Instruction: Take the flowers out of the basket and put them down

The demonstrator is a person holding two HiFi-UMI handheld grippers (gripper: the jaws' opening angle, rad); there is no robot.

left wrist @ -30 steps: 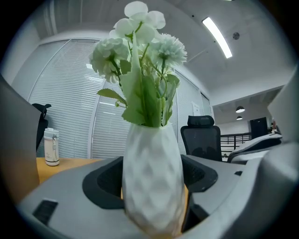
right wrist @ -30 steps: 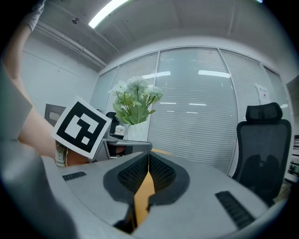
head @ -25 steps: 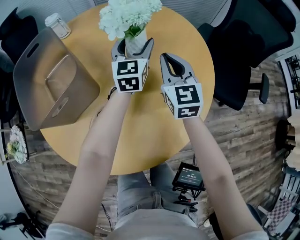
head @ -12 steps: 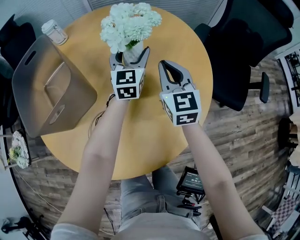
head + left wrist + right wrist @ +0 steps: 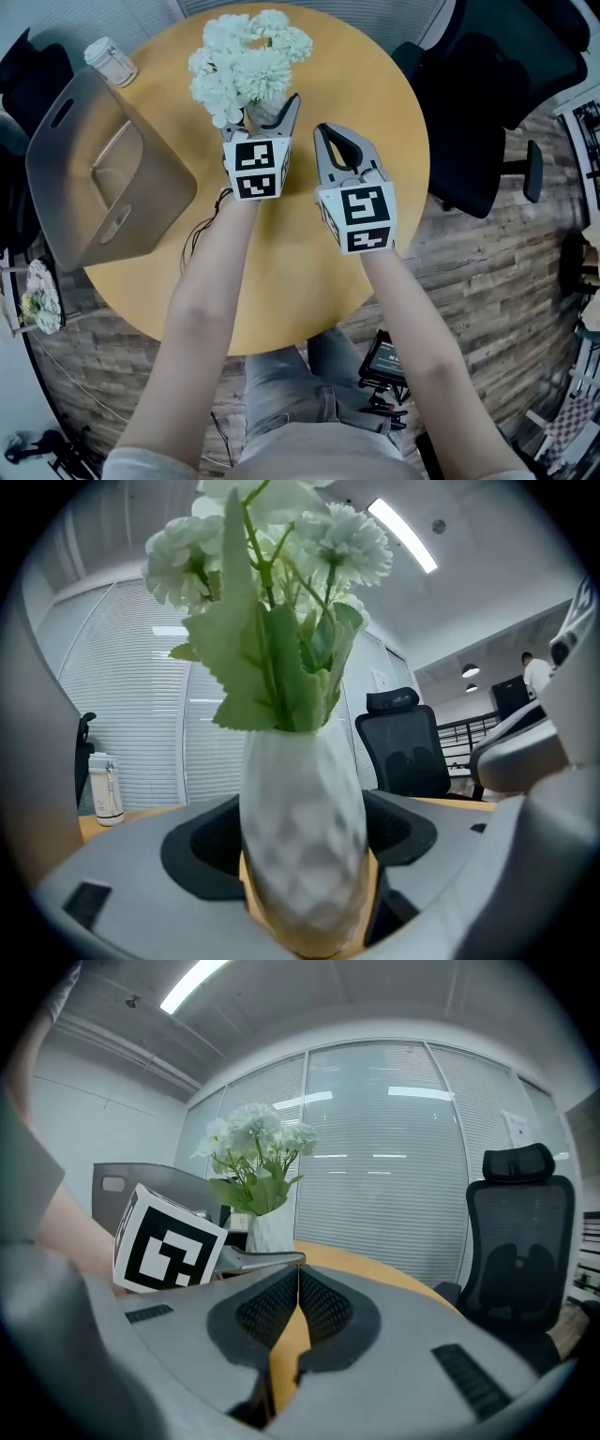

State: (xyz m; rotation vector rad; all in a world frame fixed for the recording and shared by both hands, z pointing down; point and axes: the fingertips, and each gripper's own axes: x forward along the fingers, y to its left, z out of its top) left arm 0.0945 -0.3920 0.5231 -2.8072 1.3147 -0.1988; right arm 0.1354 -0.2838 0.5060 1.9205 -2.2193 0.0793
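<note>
White flowers stand in a white dimpled vase on the round wooden table. My left gripper is shut on the vase, one jaw pressing on each side of its body, with green leaves and blooms rising above. Whether the vase's base rests on the table I cannot tell. The grey basket lies at the table's left, with nothing showing inside. Just right of the vase, my right gripper is shut and holds nothing, its pads closed together.
A lidded glass jar stands at the table's far left edge behind the basket. Black office chairs crowd the right side. A small device with a screen sits on the wooden floor near the person's legs.
The bouquet has leaned a little to the left as the left gripper rolled slightly. Both hands have stayed about where they were, the grips unchanged.
</note>
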